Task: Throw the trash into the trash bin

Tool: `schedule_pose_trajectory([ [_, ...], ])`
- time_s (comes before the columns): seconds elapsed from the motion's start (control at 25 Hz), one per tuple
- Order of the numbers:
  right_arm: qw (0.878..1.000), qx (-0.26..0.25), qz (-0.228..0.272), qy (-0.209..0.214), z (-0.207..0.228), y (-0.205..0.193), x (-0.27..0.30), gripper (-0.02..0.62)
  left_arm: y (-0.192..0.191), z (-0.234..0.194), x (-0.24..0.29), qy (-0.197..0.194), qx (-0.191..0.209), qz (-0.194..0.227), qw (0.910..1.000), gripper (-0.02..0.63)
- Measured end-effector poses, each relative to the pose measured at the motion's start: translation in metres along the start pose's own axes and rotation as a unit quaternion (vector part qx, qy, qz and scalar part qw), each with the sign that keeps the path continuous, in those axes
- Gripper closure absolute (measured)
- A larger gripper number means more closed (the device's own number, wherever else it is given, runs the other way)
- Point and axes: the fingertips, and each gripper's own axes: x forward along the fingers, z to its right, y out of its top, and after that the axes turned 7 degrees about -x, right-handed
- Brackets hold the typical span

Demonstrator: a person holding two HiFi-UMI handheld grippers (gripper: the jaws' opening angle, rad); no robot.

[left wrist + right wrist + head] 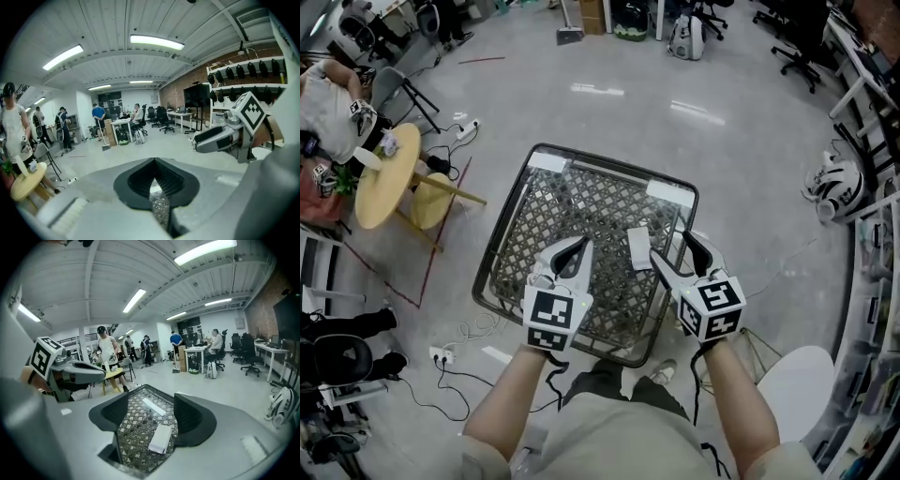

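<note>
While paper (638,247) lies toward the table's (581,164) right edge, not thrown away, our left gripper (584,244) is pinched together, our right gripper (670,246) spread apart.

One trash bin (508,239), one paper (637,247), one left gripper (583,245), one right gripper (670,245).

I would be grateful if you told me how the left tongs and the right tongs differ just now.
The left tongs are shut with nothing between them; the right tongs stand wide open. Through the right tongs' gap a white paper shows, lying on the mesh, ungripped; the left tongs frame only mesh. Both are empty and point down over the mesh bin.
</note>
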Motion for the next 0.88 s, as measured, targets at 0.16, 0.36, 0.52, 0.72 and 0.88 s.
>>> schedule_pose_trajectory([
  [0.16,0.999,0.008,-0.041,0.006,-0.005,-0.035,0.034,0.279,-0.029,-0.006,0.006,0.001,-0.007,-0.023,0.9997,0.603],
  [0.36,0.996,0.017,-0.09,0.008,-0.01,-0.081,0.07,0.278,-0.071,-0.014,0.021,0.002,-0.034,-0.053,0.998,0.603],
  [0.52,0.992,0.022,-0.125,0.005,-0.013,-0.119,0.093,0.267,-0.103,-0.017,0.033,0.0,-0.05,-0.077,0.9958,0.603],
  [0.72,0.985,0.022,-0.171,-0.011,-0.012,-0.172,0.118,0.252,-0.14,-0.021,0.045,0.002,-0.079,-0.094,0.9924,0.603],
  [0.88,0.979,0.018,-0.203,-0.024,-0.011,-0.206,0.134,0.232,-0.165,-0.028,0.047,0.008,-0.097,-0.107,0.9894,0.603],
])
